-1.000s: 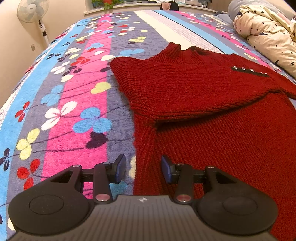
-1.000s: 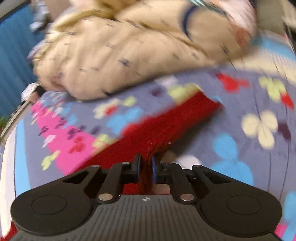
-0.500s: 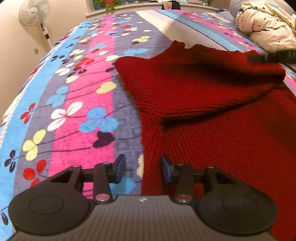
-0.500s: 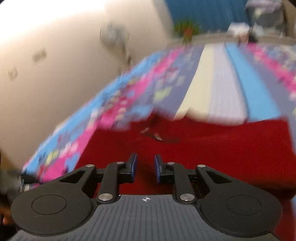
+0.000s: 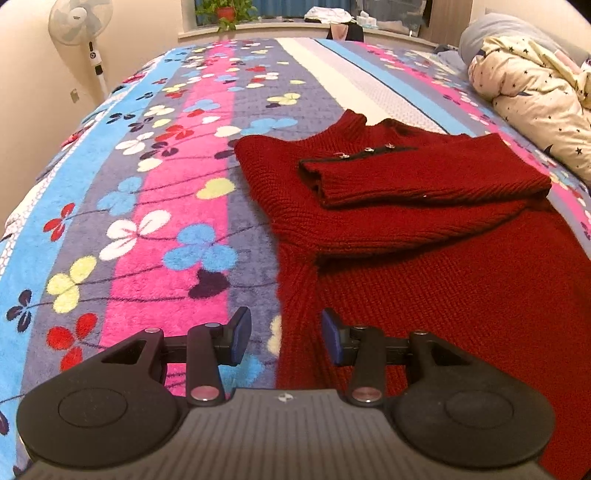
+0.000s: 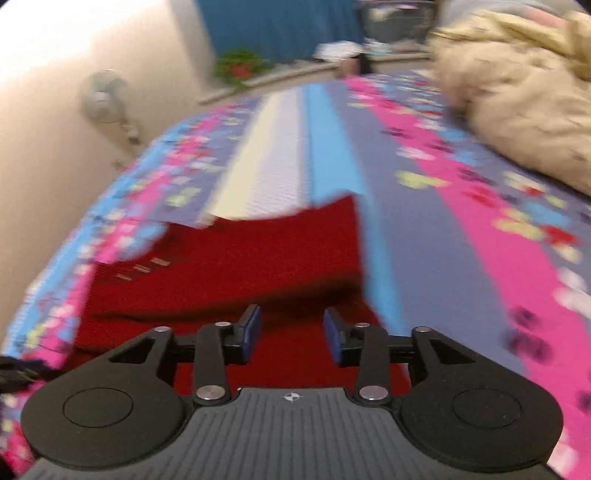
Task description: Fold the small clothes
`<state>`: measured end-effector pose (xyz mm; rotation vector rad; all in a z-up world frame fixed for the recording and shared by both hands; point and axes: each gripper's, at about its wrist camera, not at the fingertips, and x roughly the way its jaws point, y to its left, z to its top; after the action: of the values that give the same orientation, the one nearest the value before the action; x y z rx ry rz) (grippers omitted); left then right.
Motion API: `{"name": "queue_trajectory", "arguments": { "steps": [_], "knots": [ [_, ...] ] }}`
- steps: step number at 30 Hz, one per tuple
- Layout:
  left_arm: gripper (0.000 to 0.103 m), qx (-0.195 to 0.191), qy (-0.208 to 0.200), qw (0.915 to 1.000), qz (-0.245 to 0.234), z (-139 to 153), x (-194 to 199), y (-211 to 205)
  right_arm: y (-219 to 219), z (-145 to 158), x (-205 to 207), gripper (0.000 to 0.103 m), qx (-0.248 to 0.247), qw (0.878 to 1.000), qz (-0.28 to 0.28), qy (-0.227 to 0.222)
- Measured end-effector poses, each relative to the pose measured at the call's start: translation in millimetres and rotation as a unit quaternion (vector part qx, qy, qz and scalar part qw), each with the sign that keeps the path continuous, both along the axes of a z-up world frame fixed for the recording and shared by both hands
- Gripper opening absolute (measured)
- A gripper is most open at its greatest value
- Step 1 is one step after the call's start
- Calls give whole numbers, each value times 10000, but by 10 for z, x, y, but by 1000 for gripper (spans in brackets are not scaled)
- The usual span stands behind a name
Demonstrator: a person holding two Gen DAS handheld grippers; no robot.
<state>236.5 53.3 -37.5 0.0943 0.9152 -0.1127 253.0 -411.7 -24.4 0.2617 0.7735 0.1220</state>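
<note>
A dark red knit sweater (image 5: 424, 258) lies flat on the flowered bedspread (image 5: 147, 206). Both sleeves are folded across its chest, and the upper sleeve (image 5: 417, 177) shows small metal buttons near the cuff. My left gripper (image 5: 286, 334) is open and empty, low over the sweater's left side edge near the hem. In the right wrist view, which is blurred, the sweater (image 6: 236, 266) lies ahead and my right gripper (image 6: 291, 334) is open and empty above its right side.
A cream star-print duvet (image 5: 535, 92) is bunched at the right of the bed, and it also shows in the right wrist view (image 6: 517, 107). A standing fan (image 5: 79, 22) is by the left wall. A windowsill with a plant (image 5: 225, 14) runs behind the bed.
My right gripper carried the right sleeve across the chest, let it go and opened, then drew back. The left gripper stayed open and rose slightly.
</note>
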Motion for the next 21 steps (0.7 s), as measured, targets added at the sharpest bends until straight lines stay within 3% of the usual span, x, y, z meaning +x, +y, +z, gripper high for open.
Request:
{"name": "queue_trajectory", "arguments": {
  "steps": [3, 8, 12, 16, 21],
  "knots": [
    [47, -79, 44, 9999, 67, 13, -65, 51, -300, -212, -168, 41, -224, 9966, -480, 630],
    [47, -494, 470, 9975, 210, -77, -210, 205, -547, -479, -381, 44, -292, 9913, -557, 1155],
    [47, -598, 883, 9942, 167, -207, -404, 220, -614, -690, -615, 44, -451, 9862, -174, 1581],
    [47, -547, 892, 9944, 121, -246, -690, 165, -563, -779, -795, 45, -730, 9814, 327, 1746],
    [47, -635, 1063, 9920, 246, -280, -1064, 83, -606, -796, -955, 45, -651, 9779, 588, 1900]
  ]
}}
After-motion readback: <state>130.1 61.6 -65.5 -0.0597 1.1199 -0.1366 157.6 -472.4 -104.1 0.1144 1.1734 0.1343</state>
